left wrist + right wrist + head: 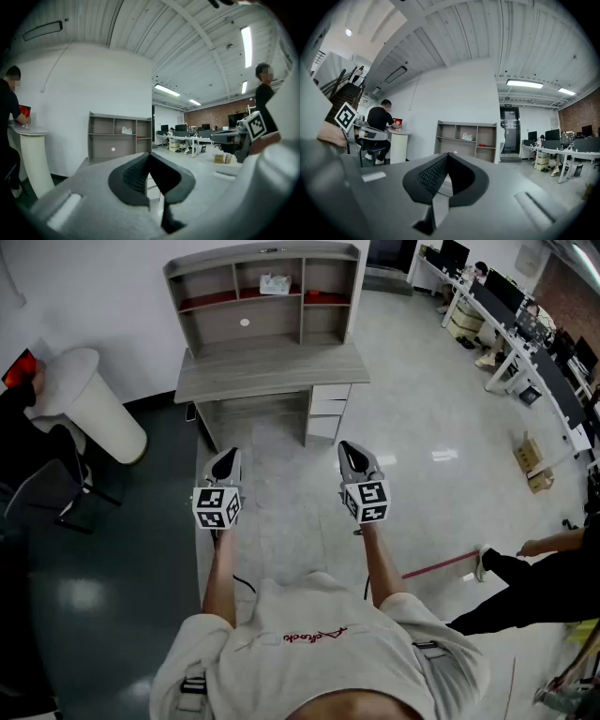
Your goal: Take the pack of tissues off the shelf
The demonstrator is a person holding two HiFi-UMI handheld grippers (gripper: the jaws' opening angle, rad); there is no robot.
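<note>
Open-plan office; long desks [521, 354] with monitors [503, 289].

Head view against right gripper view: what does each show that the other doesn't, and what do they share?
Only the head view: the desk drawers below the shelf, and the wearer's shirt. Only the right gripper view: the staircase and the ceiling lights. Both: the shelf with the pack of tissues in its upper middle compartment.
</note>
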